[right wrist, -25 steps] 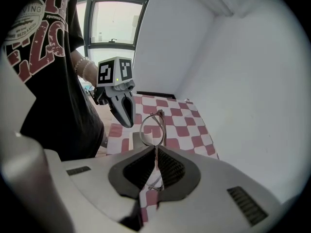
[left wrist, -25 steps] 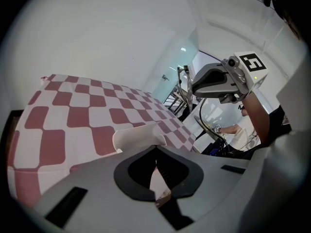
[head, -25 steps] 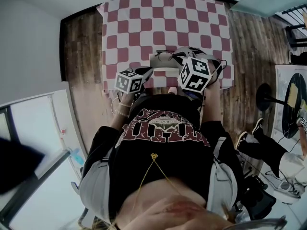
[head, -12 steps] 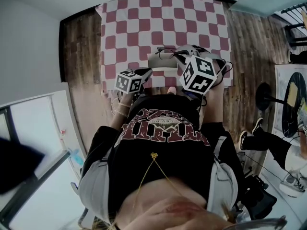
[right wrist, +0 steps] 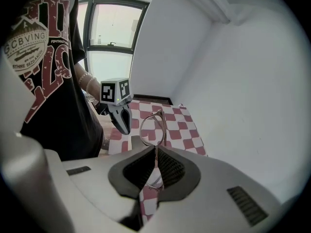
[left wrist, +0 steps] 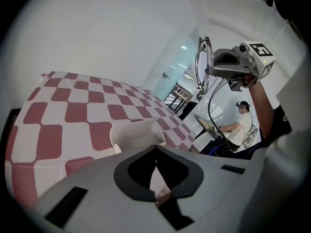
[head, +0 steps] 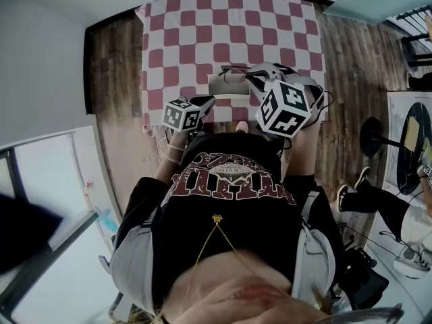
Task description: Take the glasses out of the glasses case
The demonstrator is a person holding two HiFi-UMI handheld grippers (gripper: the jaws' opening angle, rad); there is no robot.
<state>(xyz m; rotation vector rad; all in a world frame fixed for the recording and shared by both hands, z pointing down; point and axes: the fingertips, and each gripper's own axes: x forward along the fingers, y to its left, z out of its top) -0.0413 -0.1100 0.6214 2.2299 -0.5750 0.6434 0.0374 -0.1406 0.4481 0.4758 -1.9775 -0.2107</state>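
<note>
Above the table, my right gripper pinched the glasses by a thin rim in closed jaws, my left gripper clamped shut on the case; that rim could slip free.

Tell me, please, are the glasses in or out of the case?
Out: the right gripper holds the glasses up, clear of the white case.

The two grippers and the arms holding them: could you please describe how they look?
Both the left gripper and the right gripper have smooth light-grey shells, dark fingers and a white cube printed with black square markers. The person wears a black T-shirt with red and white print, and bracelets on the left wrist.
</note>
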